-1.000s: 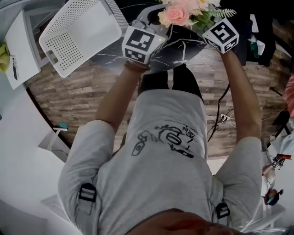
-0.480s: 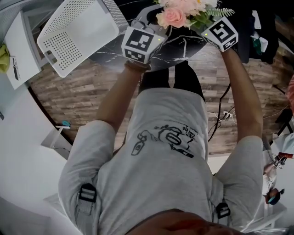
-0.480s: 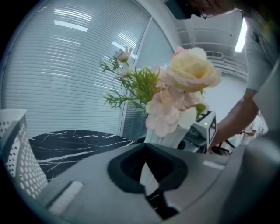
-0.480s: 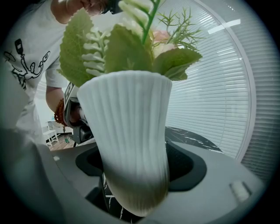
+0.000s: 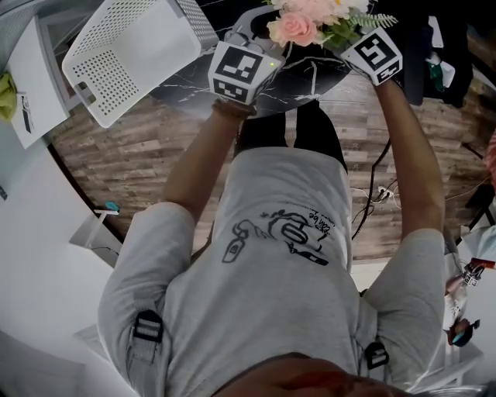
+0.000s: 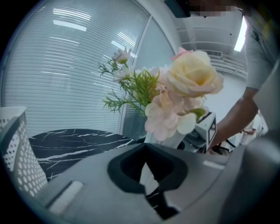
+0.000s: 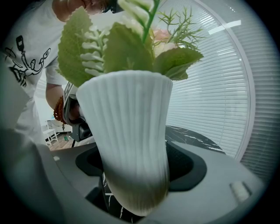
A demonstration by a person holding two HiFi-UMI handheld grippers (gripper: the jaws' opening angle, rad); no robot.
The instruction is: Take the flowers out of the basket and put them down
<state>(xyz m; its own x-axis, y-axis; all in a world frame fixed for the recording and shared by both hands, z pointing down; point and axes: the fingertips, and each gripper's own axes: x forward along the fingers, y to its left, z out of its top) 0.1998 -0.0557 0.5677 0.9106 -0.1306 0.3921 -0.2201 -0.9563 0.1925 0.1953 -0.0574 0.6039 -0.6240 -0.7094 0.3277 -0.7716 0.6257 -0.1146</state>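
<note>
A bunch of pink and cream flowers [image 5: 298, 27] stands in a white ribbed vase [image 7: 131, 140]. My right gripper [image 7: 133, 177] is shut on the vase's lower body and holds it tilted just above the black marble table [image 5: 310, 77]. In the left gripper view the same flowers [image 6: 188, 87] rise to the right of my left gripper [image 6: 146, 175], whose jaws stand together with nothing between them. The white perforated basket [image 5: 128, 58] sits on the table's left side, beside my left gripper [image 5: 246, 23], with nothing showing inside it.
The basket's wall [image 6: 17, 153] fills the left edge of the left gripper view. Window blinds [image 6: 65, 74] stand behind the round table. Wood floor [image 5: 116, 155] lies below, with a white shelf [image 5: 31, 85] at the left and cables [image 5: 372, 198] at the right.
</note>
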